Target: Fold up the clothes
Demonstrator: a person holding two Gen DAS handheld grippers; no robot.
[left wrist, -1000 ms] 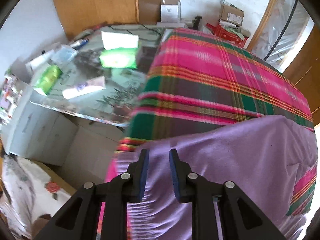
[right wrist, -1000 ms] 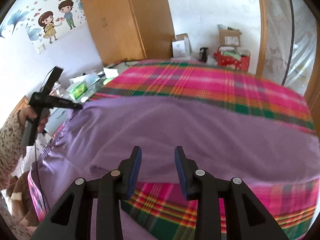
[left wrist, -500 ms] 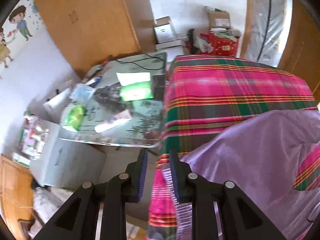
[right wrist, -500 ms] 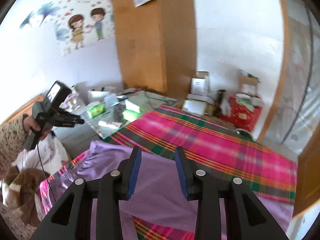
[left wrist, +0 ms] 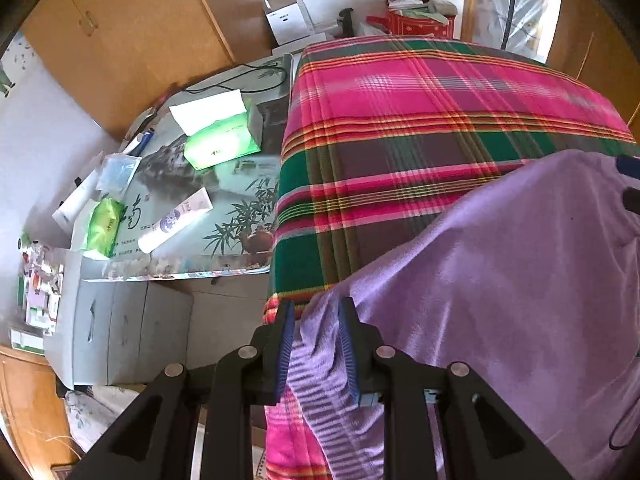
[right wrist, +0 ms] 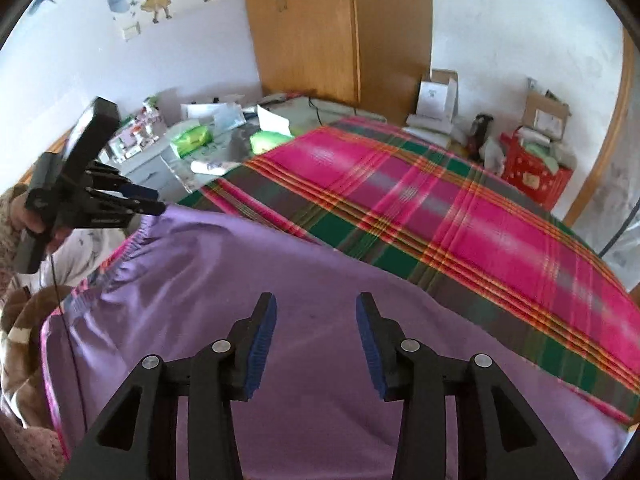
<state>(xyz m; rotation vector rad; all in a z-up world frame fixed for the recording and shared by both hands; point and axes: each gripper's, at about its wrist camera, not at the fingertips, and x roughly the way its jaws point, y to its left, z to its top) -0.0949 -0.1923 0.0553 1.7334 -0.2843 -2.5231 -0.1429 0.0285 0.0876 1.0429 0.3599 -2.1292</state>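
A purple garment (left wrist: 520, 280) with a gathered elastic waistband lies spread on the plaid bed cover (left wrist: 400, 120). My left gripper (left wrist: 318, 308) is at the garment's corner by the bed's edge. The waistband runs between its fingers, and a sliver of gap shows beside the left pad. The right wrist view shows the same gripper (right wrist: 154, 205), held by a hand, touching that corner of the garment (right wrist: 240, 264). My right gripper (right wrist: 316, 300) hovers over the middle of the cloth. Its jaws are opening and nothing is between them. Its tips (left wrist: 629, 182) peek in at the left view's right edge.
A glass-topped side table (left wrist: 224, 216) with tissue packs and a tube stands against the bed's left side, a grey cabinet (left wrist: 120, 328) below it. A wooden wardrobe (right wrist: 320, 28) and boxes with a red crate (right wrist: 532, 176) line the far wall.
My left gripper swung out past the bed's edge and came back, so the waistband corner now sits between its fingers. My right gripper's jaws widened and it moved across above the garment.
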